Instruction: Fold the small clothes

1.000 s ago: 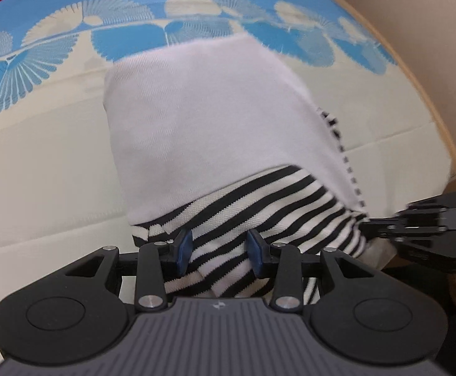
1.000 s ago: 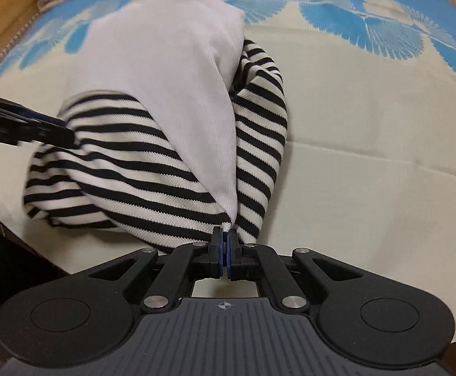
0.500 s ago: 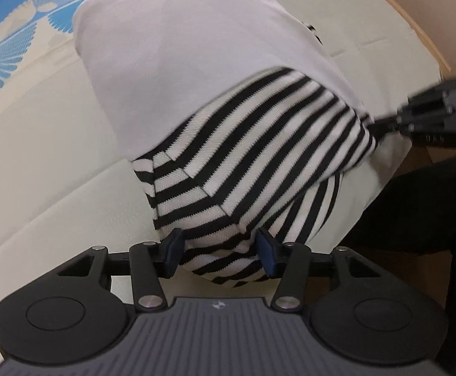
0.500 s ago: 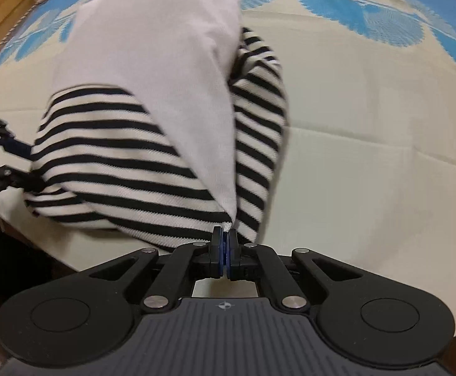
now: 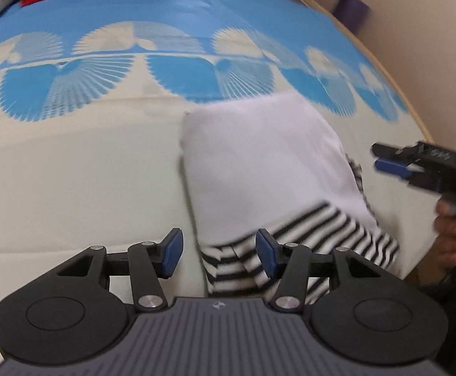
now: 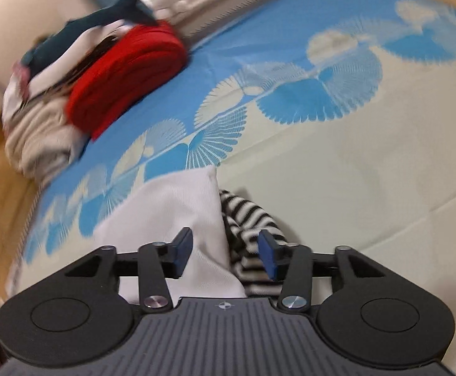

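Garment, white with a striped hem, lay folded on the patterned cloth. Both tongs, left and right, gaped empty; the right had just been opening.

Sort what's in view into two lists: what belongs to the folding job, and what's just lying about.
Part of the job:
- striped and white garment, lying folded on the cloth
- left gripper, open
- right gripper, jaws just opened, off the garment

Lying about:
- red folded cloth
- pile of other clothes
- blue and cream patterned cloth underneath everything
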### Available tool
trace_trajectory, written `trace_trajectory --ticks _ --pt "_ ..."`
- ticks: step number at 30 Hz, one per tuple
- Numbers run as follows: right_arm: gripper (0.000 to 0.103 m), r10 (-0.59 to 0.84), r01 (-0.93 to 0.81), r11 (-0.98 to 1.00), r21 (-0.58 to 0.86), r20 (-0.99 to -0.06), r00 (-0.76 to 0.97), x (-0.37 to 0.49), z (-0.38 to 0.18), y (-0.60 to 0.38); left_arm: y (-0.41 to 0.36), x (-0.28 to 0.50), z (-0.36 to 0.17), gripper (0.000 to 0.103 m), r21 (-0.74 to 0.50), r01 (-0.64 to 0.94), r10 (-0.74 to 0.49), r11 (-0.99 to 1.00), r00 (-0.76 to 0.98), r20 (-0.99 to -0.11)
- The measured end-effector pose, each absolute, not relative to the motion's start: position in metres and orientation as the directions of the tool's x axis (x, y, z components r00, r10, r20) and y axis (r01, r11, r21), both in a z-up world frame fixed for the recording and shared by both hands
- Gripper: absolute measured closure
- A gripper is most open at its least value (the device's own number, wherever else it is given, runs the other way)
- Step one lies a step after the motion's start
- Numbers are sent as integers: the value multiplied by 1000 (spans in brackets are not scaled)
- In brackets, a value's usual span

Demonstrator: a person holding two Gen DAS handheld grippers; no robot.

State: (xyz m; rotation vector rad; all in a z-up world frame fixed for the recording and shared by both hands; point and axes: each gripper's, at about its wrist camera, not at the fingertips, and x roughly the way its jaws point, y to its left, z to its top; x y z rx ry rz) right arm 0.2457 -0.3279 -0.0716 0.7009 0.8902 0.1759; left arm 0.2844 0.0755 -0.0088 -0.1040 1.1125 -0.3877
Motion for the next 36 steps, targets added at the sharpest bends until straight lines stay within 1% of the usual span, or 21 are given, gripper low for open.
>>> trace_trajectory --ticks 3,7,8,9,10,11,13,14,15,16,17,18,20,24,26,28,30,31,33,34,36 --pt "54 433 189 730 657 -658 616 274 -89 -317 81 293 -3 46 -290 215 -355 932 402 -844" --pt "54 454 205 719 664 -672 585 300 -102 -295 84 295 -4 46 -285 188 -339 940 407 -848" --pt "61 460 195 720 666 -669 583 303 -103 -290 85 296 -6 46 -283 185 -336 941 409 -848" --pt "75 477 172 720 673 -659 581 306 -103 -285 86 298 -7 46 -286 181 -336 941 411 -847" --pt "100 488 139 726 674 -646 586 306 -100 -281 86 299 -7 46 -289 177 -337 941 414 -846" --pt "101 485 119 727 677 -627 609 305 -95 -281 86 300 -6 46 -292 171 -338 941 416 -844" --pt "102 440 115 709 695 -565 698 296 -80 -293 86 302 -5 46 -301 165 -344 939 424 -838" --pt "102 396 134 711 690 -551 735 291 -74 -302 85 302 -5 46 -308 163 -348 937 428 -834" --pt "102 338 171 728 664 -565 752 287 -71 -308 83 303 -4 46 -316 165 -357 934 430 -829" --pt "101 275 215 763 609 -607 745 285 -72 -312 81 303 -4 46 -323 171 -366 931 429 -826" --pt "101 216 250 812 528 -669 711 287 -76 -310 77 303 -4 46 -331 182 -378 926 425 -822" --pt "101 193 264 840 474 -716 671 290 -83 -308 72 302 -4 46 -338 199 -392 920 419 -819" --pt "101 195 259 866 429 -765 614 295 -96 -301 61 299 -5 46 -348 234 -417 908 404 -814" --pt "101 206 248 872 422 -776 596 296 -101 -294 41 289 -15 46 -369 301 -460 879 338 -821" --pt "101 195 258 873 415 -781 593 299 -103 -292 25 285 -31 46 -308 337 -406 890 278 -871" --pt "101 202 268 864 427 -780 592 301 -106 -295 12 280 -55 44 -184 367 -281 912 230 -932" --pt "101 201 260 869 421 -780 593 300 -107 -296 7 276 -67 43 -98 395 -197 913 218 -956" --pt "100 204 254 870 422 -778 594 299 -106 -296 7 276 -67 42 -90 399 -191 913 222 -956" --pt "94 229 240 858 453 -758 611 297 -101 -297 13 277 -63 42 -117 367 -208 923 217 -954" --pt "94 244 232 849 475 -742 625 293 -97 -299 18 278 -59 43 -134 346 -221 928 225 -949" --pt "78 267 212 834 510 -707 655 286 -88 -305 26 279 -52 43 -164 327 -251 931 246 -936"
